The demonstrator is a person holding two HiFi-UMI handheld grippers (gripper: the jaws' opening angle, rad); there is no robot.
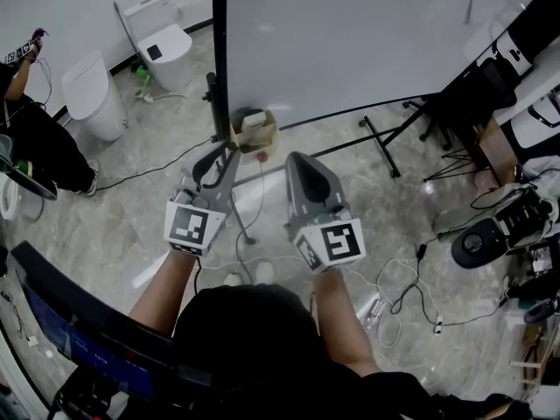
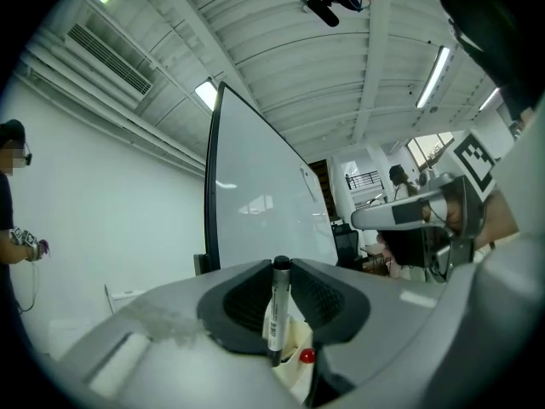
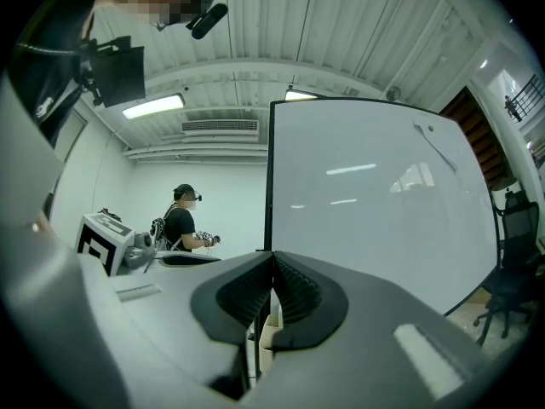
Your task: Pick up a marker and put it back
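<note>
The big whiteboard (image 1: 350, 42) stands far ahead of me. At its foot, by its left edge, sits a small box (image 1: 254, 134). My left claw (image 2: 281, 267) is clamped on the marker (image 2: 277, 309), which stands straight up in the jaws. My right claw (image 3: 272, 258) is pressed together, empty. I think the marker goes back in the box. I should bring it right over the box, go down slowly, and let go only once its end is inside.

Lab-like room: whiteboard (image 1: 350, 42), floor cables (image 1: 404, 297).
</note>
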